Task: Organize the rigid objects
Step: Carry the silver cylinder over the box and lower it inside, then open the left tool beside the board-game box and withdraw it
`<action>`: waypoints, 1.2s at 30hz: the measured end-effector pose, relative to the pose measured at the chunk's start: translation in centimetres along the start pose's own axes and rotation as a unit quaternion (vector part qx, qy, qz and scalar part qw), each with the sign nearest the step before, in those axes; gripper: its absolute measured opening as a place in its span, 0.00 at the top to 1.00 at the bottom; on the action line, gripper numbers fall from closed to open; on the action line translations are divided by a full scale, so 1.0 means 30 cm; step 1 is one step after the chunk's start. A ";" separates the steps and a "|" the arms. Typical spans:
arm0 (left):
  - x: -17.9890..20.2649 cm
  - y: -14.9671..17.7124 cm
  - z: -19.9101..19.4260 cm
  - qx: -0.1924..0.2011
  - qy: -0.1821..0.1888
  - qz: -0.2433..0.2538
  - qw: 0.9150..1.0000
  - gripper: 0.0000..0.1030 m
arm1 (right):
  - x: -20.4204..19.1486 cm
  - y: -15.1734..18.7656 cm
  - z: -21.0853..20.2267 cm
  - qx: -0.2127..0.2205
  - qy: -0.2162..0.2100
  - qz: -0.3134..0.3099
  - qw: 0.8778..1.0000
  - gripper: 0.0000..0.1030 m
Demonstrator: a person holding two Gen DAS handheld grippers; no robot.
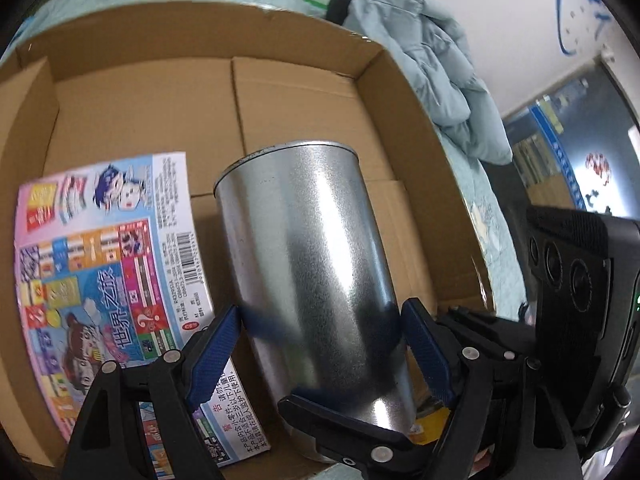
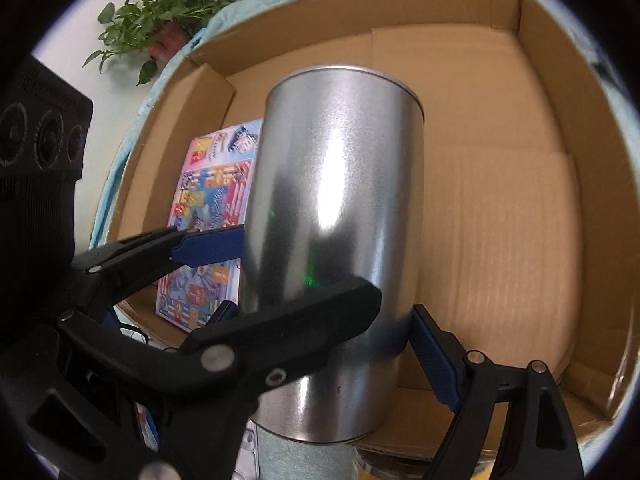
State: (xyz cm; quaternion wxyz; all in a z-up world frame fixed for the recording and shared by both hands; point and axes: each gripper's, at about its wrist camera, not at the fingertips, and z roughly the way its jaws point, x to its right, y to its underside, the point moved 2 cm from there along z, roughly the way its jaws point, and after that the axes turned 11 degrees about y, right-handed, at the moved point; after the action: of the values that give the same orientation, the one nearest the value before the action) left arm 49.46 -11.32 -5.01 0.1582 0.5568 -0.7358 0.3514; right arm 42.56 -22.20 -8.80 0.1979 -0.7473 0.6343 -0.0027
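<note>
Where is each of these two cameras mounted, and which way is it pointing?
Left wrist: on the left gripper, looking down along its blue fingers at the metal can they clamp, above the cardboard box; the right gripper shows alongside.
Right wrist: on the right gripper, same downward look; the left gripper's fingers cross it.
Shared: can, box, colourful game box.

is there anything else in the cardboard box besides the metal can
Yes, a colourful printed box lies on the cardboard box's floor beside the metal can.
</note>
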 end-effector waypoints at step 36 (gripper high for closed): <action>0.021 0.017 -0.203 0.034 -0.061 -0.010 0.997 0.24 | 0.003 0.061 -0.054 0.012 0.002 0.011 1.000 0.26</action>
State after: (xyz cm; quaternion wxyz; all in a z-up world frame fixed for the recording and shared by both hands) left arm 47.80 -7.46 -0.51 0.0972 0.5896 -0.7263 0.3397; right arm 40.44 -22.96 -7.87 0.2062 -0.7380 0.6424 -0.0097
